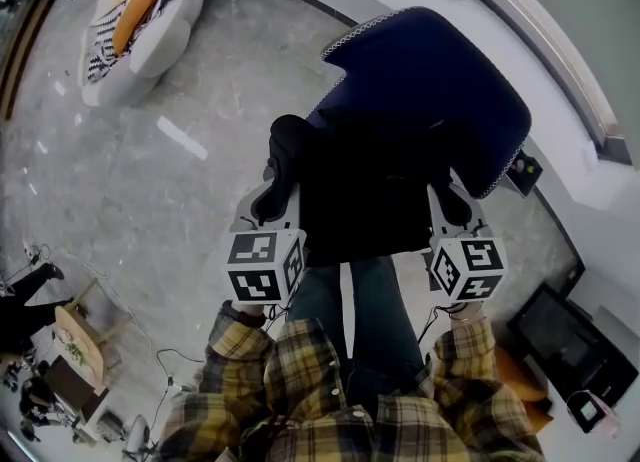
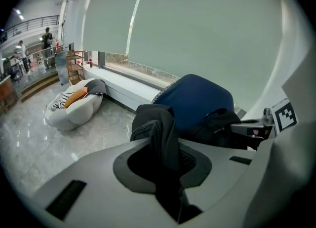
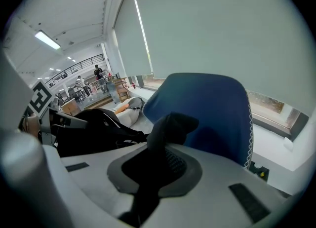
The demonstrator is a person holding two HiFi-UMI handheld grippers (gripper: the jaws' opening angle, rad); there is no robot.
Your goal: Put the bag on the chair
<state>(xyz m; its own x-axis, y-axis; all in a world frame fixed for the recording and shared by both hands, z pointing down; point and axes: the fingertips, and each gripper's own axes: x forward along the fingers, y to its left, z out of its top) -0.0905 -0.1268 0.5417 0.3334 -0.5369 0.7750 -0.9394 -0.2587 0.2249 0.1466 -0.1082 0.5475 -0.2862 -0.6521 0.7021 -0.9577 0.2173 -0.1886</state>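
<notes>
Left tool, right tool pinching limp black bag, rounded navy chair

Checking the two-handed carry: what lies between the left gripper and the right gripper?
Head view: the black fabric bag hangs between the left gripper and right gripper, each shut on part of it, before the blue padded chair.

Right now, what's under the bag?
The blue chair: its backrest shows beyond the black bag, which hangs from the left gripper and right gripper, both shut on its straps. The seat is covered by the bag; whether they touch, I can't tell.
</notes>
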